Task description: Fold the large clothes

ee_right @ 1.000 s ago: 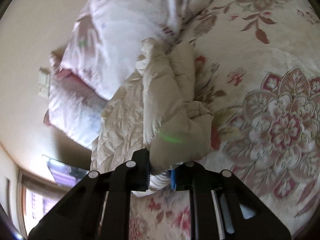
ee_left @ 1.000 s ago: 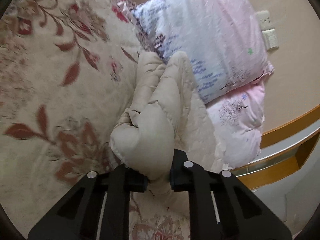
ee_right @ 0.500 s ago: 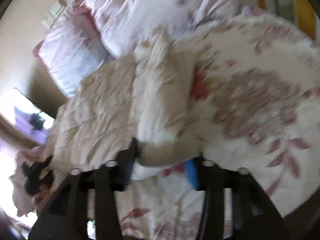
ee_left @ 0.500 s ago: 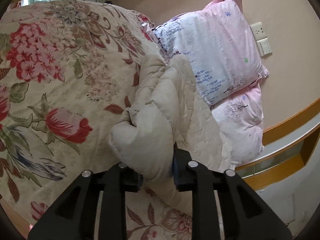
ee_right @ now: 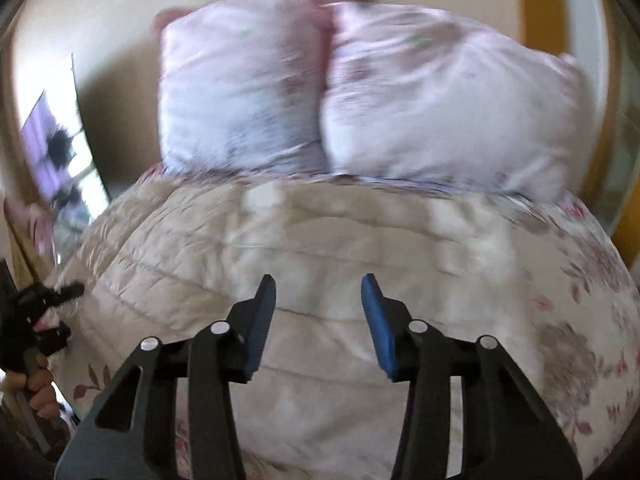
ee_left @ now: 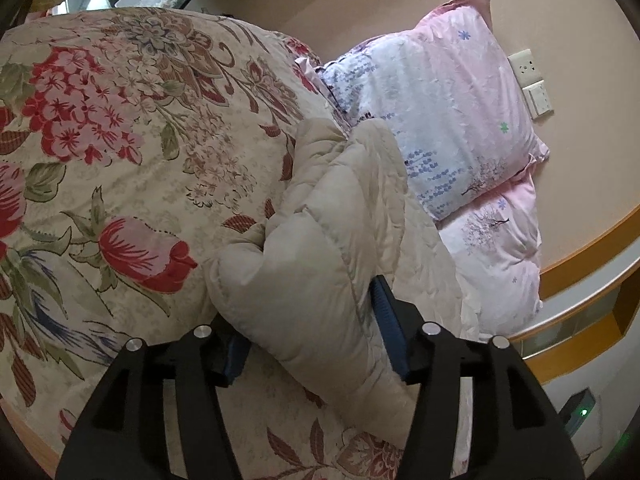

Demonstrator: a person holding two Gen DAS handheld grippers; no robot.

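Now, with the left gripper (ee_left: pixel 308 340) jaws just widened around the beige padded coat (ee_left: pixel 320 264) and the right gripper (ee_right: pixel 319 322) jaws apart and empty though narrowing, draw both back gently so the fold stays put.

Two wrist fisheyes, both looking down along their jaws at the bed from close range.

The left wrist view sits low over the flowered bedspread (ee_left: pixel 120 152), facing the wall, with the beige padded garment (ee_left: pixel 320 264) bulging right before the lens and the pink pillows (ee_left: pixel 452 120) to its right. The right wrist view, blurred, faces the pillows (ee_right: pixel 440 100) head-on from just above the garment (ee_right: pixel 320 240). Both views share garment, pillows and bedspread; the right view also catches the left gripper (ee_right: pixel 44 312) at its left edge.
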